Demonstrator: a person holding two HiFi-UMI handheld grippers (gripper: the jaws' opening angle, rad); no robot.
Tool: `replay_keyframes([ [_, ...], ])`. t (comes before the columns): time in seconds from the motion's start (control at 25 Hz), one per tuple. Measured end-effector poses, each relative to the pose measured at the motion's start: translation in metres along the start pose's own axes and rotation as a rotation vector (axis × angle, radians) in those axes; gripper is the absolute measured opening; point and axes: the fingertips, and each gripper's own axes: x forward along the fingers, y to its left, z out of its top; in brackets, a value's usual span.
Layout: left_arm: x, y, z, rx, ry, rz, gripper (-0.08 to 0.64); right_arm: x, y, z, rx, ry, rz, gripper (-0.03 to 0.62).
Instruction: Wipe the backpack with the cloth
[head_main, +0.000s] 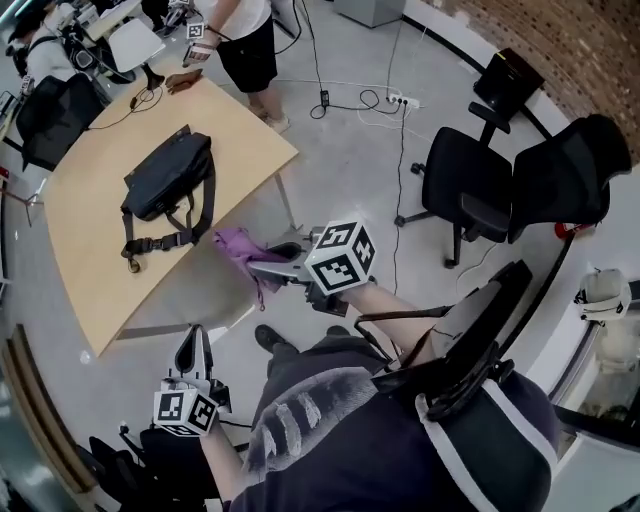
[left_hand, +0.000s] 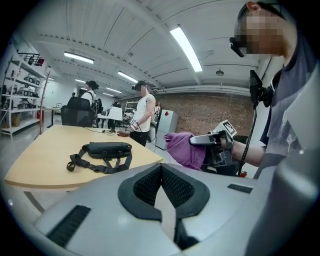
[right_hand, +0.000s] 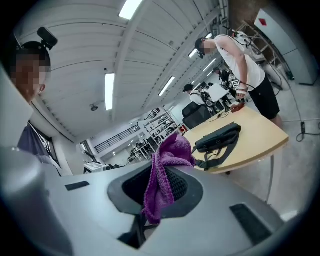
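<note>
Backpack (head_main: 165, 178): black, lying flat on tan worktop (head_main: 90, 260), strap trailing toward near edge.
Cloth (head_main: 238, 247): purple, pinched in closed right hand-held gripper (right_hand: 162, 170) beside worktop edge, clear of backpack; jaw tips buried under folds.
Left hand-held gripper (left_hand: 160, 169): jaws together, empty, held low, well apart from worktop.

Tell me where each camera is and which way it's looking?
Head view: on the person's head, facing steeply down at the table, backpack, left tool and right tool; torso and forearms show.
Left gripper view: on the left tool, facing across the table at the backpack; the person's right forearm and torso show.
Right gripper view: on the right tool, shut on the purple cloth, facing the backpack; the person's shoulder shows at left.
Shared: both gripper views show the backpack.
</note>
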Motion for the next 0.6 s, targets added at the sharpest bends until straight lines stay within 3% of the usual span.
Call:
replay_keyframes([
  [0.2,-0.02,-0.052,-0.006,-0.009,0.008,0.043,0.008,-0.038,0.014,-0.028,0.065,0.007,0.042,0.029],
  [0.32,-0.029,-0.064,-0.012,0.023,0.025,0.054,0.008,-0.045,0.03,-0.037,0.067,0.0,0.068,0.029],
  [0.44,-0.037,-0.077,-0.012,0.078,0.022,0.049,0.008,-0.051,0.047,-0.045,0.064,0.008,0.075,0.029],
  [0.6,-0.061,-0.101,-0.017,0.079,0.02,0.021,0.008,-0.06,0.072,-0.064,0.066,0.03,0.069,0.029],
])
